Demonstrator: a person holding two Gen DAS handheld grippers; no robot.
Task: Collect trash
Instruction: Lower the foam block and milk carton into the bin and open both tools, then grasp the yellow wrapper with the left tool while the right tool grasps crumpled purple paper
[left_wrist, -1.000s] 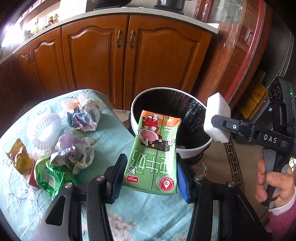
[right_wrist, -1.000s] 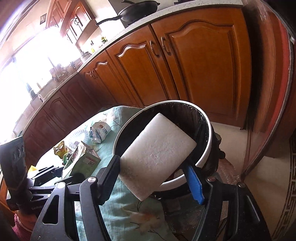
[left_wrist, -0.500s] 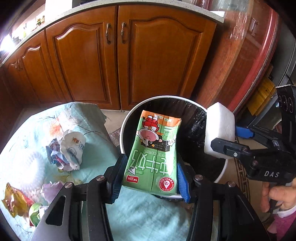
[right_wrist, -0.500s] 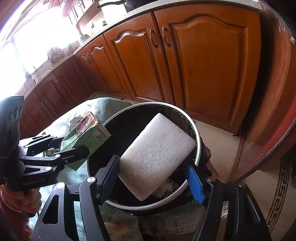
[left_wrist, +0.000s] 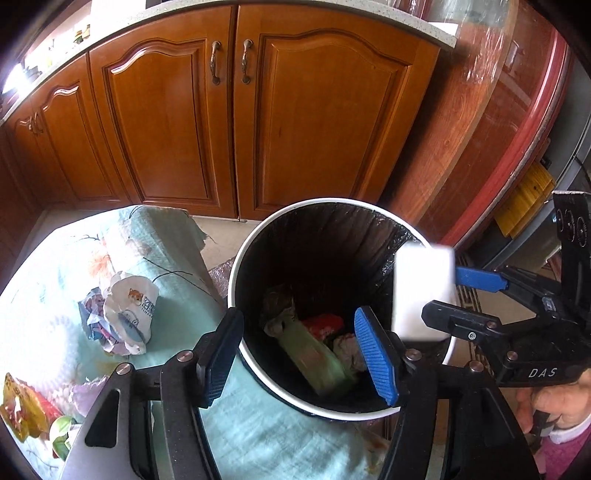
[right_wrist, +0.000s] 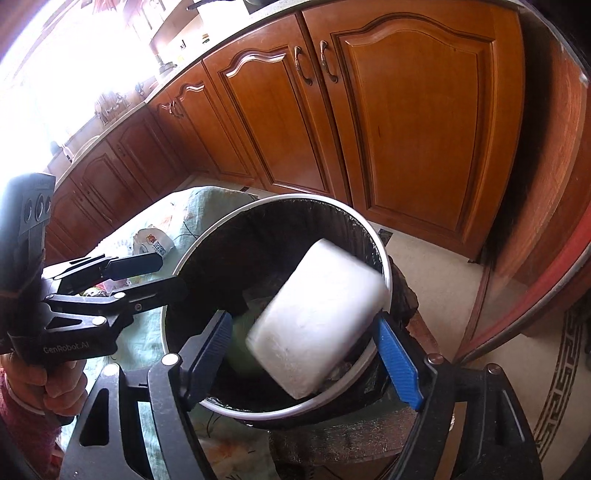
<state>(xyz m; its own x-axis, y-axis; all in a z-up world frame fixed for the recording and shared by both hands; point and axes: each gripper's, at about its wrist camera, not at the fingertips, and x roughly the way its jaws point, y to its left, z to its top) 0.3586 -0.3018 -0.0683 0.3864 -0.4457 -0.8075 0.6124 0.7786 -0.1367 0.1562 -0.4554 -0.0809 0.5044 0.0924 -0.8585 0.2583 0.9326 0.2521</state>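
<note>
The left claw (left_wrist: 299, 354) stands wide open over the trash bin (left_wrist: 236, 266) with nothing between its blue pads; half a second ago it was clamped on the green milk carton (left_wrist: 317, 362), which now lies blurred inside the bin among other rubbish, slanted against the black liner. The right claw (right_wrist: 304, 345) is also spread apart: in its own view the white foam block (right_wrist: 317, 317) sits between the fingers with a gap on the left side and motion blur along its edges, so it looks loose and no longer pinched, whereas in the earlier frame both pads pressed on it. From the left wrist view the block (left_wrist: 423, 291) shows over the bin's right rim, just in front of the right claw's fingers (left_wrist: 450, 317). Both claws hang above the bin's mouth. To the left of the bin, on the worktop covered with a pale green floral cloth (left_wrist: 258, 435), a crumpled white wrapper (left_wrist: 125, 314) lies near the bin, and further scraps, a yellow-orange packet (left_wrist: 18, 402) among them, lie at the cloth's near-left edge.
</note>
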